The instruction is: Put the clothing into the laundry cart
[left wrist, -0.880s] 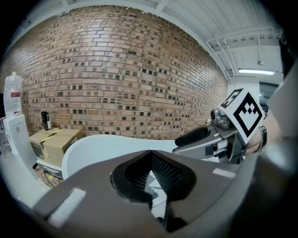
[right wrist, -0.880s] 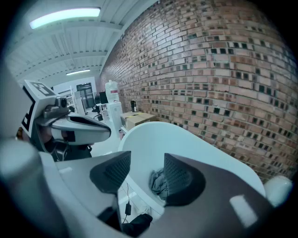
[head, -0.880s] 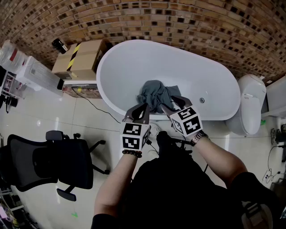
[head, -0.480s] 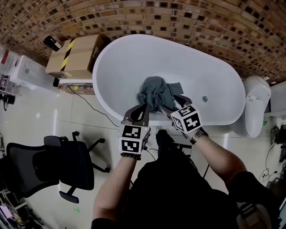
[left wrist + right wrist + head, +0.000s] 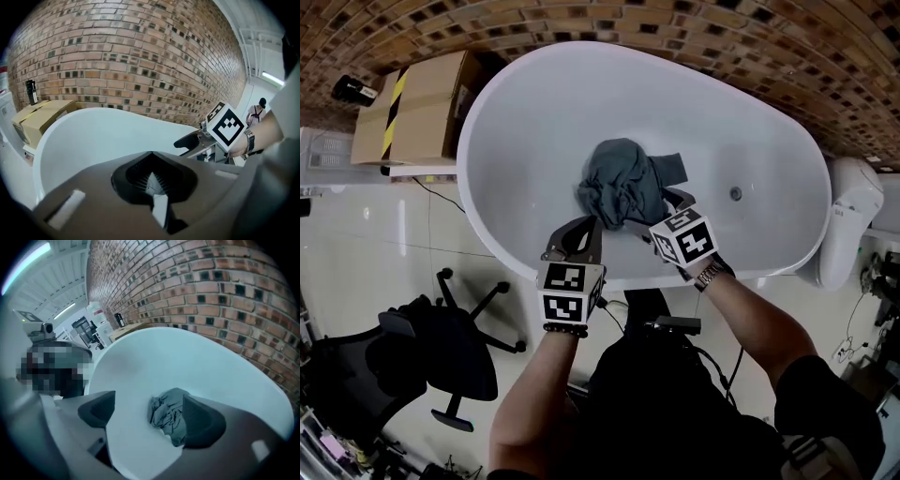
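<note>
Fingers (image 5: 202, 423) of right gripper (image 5: 147, 414) (spread apart) hover near clothing (image 5: 168, 418).

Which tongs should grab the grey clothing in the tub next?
Likely right. The right tongs are open with the grey clothing framed between the jaws; the left tongs are shut, nearer the bathtub rim.

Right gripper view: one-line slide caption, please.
Open right gripper, jaws framing crumpled grey clothing lying in the white bathtub, brick wall behind.
</note>
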The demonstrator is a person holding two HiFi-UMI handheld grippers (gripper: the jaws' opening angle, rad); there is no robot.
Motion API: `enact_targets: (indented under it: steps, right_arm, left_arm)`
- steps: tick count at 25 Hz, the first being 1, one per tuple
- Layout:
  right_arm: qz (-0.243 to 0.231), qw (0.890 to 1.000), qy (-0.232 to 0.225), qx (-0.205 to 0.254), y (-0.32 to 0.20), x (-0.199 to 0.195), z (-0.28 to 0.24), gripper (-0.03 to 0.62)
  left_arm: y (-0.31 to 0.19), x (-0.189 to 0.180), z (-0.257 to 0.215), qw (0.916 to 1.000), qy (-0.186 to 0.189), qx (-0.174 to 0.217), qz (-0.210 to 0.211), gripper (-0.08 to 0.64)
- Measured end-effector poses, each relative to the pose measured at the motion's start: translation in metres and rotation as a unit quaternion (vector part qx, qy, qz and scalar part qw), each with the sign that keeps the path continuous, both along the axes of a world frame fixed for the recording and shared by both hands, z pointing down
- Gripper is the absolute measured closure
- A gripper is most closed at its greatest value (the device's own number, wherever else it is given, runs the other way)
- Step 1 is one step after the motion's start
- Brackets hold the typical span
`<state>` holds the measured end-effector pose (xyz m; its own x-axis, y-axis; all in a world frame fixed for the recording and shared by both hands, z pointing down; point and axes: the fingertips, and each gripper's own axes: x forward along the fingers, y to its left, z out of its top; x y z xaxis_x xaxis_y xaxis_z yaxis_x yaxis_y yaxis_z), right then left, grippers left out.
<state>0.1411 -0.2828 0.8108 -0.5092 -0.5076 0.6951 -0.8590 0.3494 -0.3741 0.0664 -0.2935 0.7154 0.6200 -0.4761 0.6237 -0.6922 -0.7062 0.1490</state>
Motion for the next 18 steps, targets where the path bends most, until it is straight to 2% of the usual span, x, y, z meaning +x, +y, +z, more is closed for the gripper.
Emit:
enact_targets:
  steps: [5, 11, 18]
  right_arm:
    - [-0.003, 1.0, -0.006, -0.011, -0.039, 0.002, 0.091, 0.098]
    - [-0.028, 0.998, 0.007, -0.054, -0.039, -0.003, 0.204, 0.06]
    - [-0.037, 0.996, 0.024, -0.081, -0.056, -0.022, 0.342, 0.017]
  left_arm:
    - [-0.041, 0.003, 0.085, 0.9997, -0.005, -0.023, -0.007, 0.558]
    - [-0.048, 0.004, 0.164, 0.9981, -0.007, -0.055, -0.026, 0.558]
    - [-0.072, 0.003, 0.269, 0.997, -0.006, -0.071, -0.028, 0.558]
